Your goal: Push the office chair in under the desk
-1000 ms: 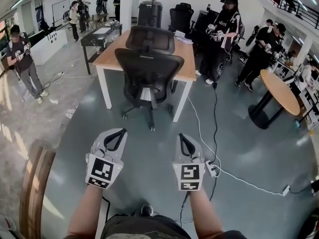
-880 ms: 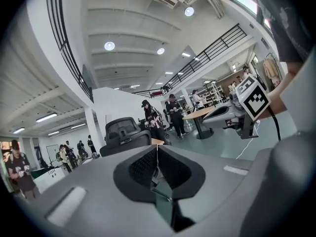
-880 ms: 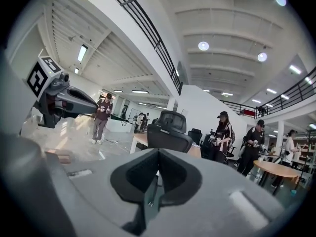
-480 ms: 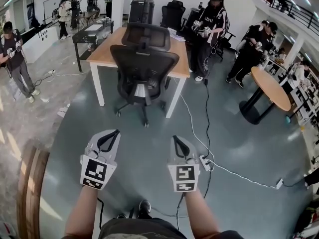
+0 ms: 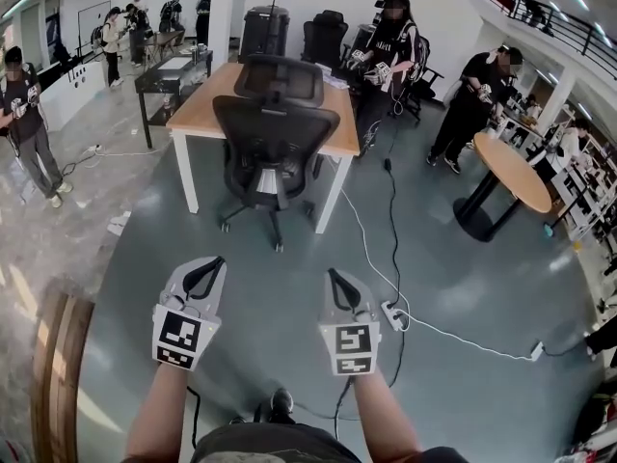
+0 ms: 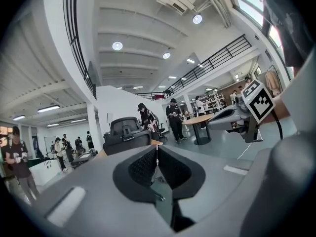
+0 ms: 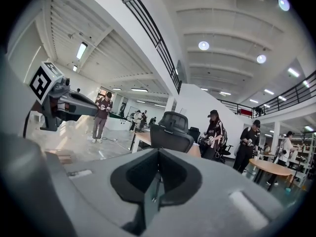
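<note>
A black mesh office chair [image 5: 275, 133] stands on the grey floor with its back toward me, partly tucked at the near side of a wooden-topped desk [image 5: 198, 104] with white legs. Both grippers hang low in front of me, well short of the chair and apart from it. My left gripper [image 5: 214, 261] is shut with nothing in it, and so is my right gripper [image 5: 334, 275]. In the left gripper view the jaws [image 6: 156, 151] meet and the chair [image 6: 126, 132] shows beyond. The right gripper [image 7: 158, 154] points at the chair [image 7: 170, 132] too.
A white power strip [image 5: 392, 314] with cables lies on the floor by my right gripper. A round wooden table [image 5: 509, 170] stands at the right. Several people stand behind and around the desk. A curved wooden edge [image 5: 58, 355] runs along the near left.
The grippers have sunk slightly left in the view and stayed shut. The chair and desk keep their place. The people behind the desk have shifted a little.
</note>
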Motion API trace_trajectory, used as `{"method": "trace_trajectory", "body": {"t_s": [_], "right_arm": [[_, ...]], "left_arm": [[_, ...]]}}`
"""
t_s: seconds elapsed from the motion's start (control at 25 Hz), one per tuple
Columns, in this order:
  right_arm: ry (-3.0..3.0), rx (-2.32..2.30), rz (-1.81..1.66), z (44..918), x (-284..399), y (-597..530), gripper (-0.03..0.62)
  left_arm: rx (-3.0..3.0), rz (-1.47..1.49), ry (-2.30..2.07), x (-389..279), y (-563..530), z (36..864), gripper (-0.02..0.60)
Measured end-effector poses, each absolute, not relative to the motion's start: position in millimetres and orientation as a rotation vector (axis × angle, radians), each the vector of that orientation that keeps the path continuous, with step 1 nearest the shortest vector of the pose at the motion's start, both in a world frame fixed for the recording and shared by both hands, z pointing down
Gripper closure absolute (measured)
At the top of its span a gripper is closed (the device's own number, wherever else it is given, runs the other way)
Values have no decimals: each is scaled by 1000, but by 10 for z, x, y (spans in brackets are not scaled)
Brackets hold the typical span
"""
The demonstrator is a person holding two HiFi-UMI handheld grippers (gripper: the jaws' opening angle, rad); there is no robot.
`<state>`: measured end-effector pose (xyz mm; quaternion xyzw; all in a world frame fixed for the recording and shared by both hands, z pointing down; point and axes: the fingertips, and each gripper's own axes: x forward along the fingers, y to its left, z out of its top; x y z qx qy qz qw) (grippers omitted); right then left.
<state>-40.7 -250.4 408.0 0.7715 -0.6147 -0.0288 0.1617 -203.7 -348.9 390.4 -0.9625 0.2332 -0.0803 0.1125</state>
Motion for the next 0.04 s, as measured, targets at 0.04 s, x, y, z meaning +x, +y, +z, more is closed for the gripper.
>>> {"method": "trace_trajectory", "body": {"t_s": [0.04], "right_arm": [[-1754, 2203, -84, 4065, -436, -2486, 603]], "left_arm": [[-2826, -228, 688, -2078, -3477, 3885, 565]]}}
